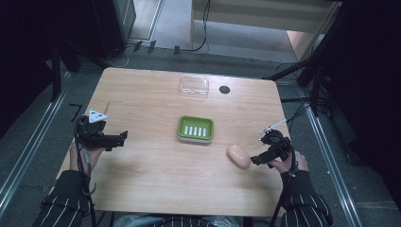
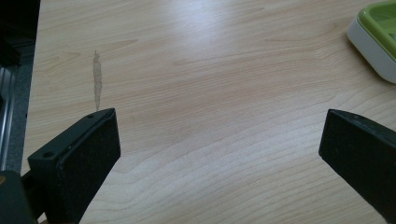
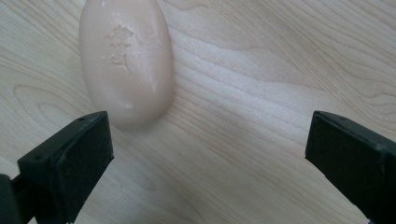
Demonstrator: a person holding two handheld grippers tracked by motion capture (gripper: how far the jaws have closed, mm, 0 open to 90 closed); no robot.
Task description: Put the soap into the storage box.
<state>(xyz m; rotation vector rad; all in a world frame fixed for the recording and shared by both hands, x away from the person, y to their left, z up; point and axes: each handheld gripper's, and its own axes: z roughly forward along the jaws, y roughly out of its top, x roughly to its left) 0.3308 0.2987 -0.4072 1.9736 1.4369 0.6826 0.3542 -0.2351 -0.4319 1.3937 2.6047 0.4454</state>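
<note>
The right gripper (image 3: 208, 158) looked down on a pale wooden tabletop (image 3: 261, 84) with wavy grain. Its two black jaws rose from the bottom corners, spread wide with bare wood between them and nothing held. A pinkish-beige oval bar of soap (image 3: 126, 60) lay flat on the tabletop toward the upper left, its long axis running away from the camera and its far end cut off by the top edge. A faint raised mark, too worn to read, showed on its upper face. The bar's near end sat just above the left jaw's tip, outside the gap between the jaws.
</note>
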